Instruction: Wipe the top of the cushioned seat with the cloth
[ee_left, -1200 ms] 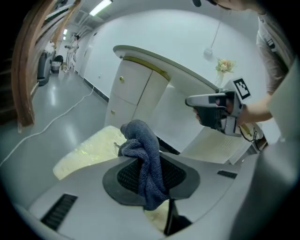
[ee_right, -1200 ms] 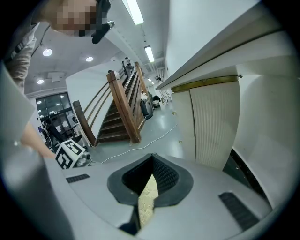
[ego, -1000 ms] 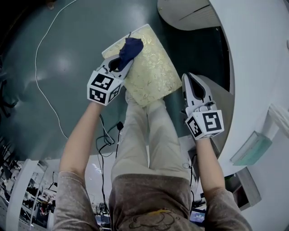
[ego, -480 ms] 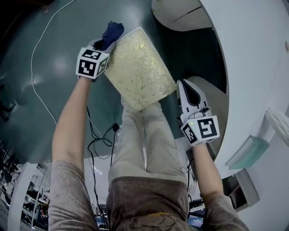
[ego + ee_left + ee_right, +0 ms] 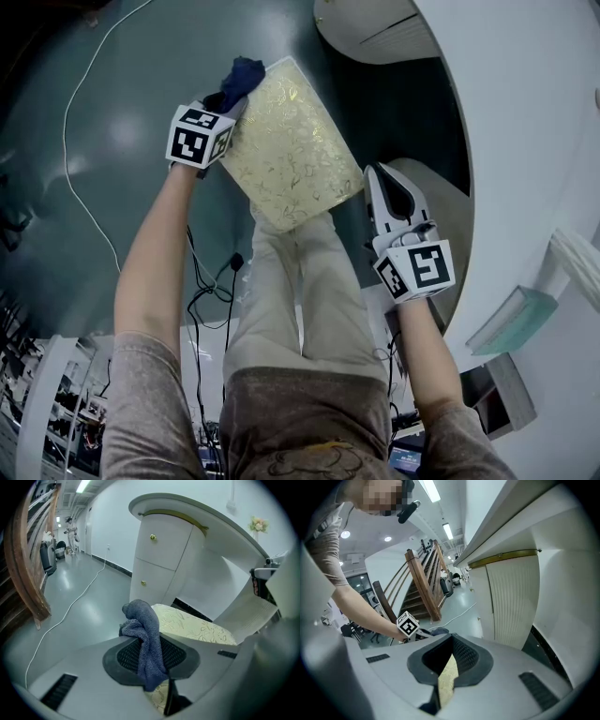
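1. The left gripper [image 5: 150,657] is squeezing its jaws tight on the blue cloth [image 5: 140,618].
2. The cloth is bunching up in a soft lump and sticking out past the jaw tips. A strip of it is hanging down between the dark pads.
3. The cushioned seat [image 5: 197,627] is sitting just past the cloth. It is pale gold with a leaf pattern on top.
4. In the head view, the cloth [image 5: 242,75] is sitting at the far left corner of the cushioned seat [image 5: 291,155]. The left gripper [image 5: 228,101] is lying along the seat's left edge.
5. The right gripper [image 5: 451,641] is keeping its jaws together and is holding nothing. A thin bit of the gold seat is showing through the slit between them.
6. In the head view, the right gripper [image 5: 384,183] is waiting just beside the seat's near right corner, not touching it.
7. The person's legs [image 5: 300,281] are reaching down to the near edge of the seat.
8. The seat is standing on a shiny dark floor [image 5: 122,187], and a white cable [image 5: 67,141] is lying across the floor.
9. A big white curved counter [image 5: 525,141] is standing on the right.
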`<state>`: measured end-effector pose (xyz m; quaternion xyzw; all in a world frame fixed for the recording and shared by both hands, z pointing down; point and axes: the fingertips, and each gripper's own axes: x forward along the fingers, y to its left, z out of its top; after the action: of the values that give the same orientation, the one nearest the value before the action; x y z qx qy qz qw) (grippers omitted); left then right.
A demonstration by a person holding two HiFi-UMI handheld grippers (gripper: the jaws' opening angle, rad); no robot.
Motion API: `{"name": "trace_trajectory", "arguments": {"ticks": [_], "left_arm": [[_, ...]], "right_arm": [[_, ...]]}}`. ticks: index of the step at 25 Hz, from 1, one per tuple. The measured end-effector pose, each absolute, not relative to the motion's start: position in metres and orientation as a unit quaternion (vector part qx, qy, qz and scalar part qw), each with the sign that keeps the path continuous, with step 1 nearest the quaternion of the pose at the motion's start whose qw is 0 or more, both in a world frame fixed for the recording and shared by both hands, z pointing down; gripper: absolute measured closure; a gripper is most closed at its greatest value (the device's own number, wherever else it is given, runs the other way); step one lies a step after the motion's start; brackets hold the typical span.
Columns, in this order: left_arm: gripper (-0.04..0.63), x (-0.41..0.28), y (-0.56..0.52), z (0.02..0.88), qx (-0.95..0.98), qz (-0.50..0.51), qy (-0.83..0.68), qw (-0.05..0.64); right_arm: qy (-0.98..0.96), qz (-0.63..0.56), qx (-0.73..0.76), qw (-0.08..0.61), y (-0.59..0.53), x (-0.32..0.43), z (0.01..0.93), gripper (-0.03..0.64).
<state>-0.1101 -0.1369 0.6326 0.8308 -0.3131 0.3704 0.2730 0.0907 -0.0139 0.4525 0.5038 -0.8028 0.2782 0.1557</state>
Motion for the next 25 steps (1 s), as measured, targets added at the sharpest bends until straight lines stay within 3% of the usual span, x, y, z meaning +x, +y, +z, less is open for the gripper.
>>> {"name": "trace_trajectory", "arguments": {"ticks": [25], "left_arm": [[0.503,-0.045,-0.051,0.623,0.861,0.340,-0.237,0.294]], "right_arm": [[-0.807,0.272,0.502,0.152,-0.021,0.093,0.451,0.614]]}}
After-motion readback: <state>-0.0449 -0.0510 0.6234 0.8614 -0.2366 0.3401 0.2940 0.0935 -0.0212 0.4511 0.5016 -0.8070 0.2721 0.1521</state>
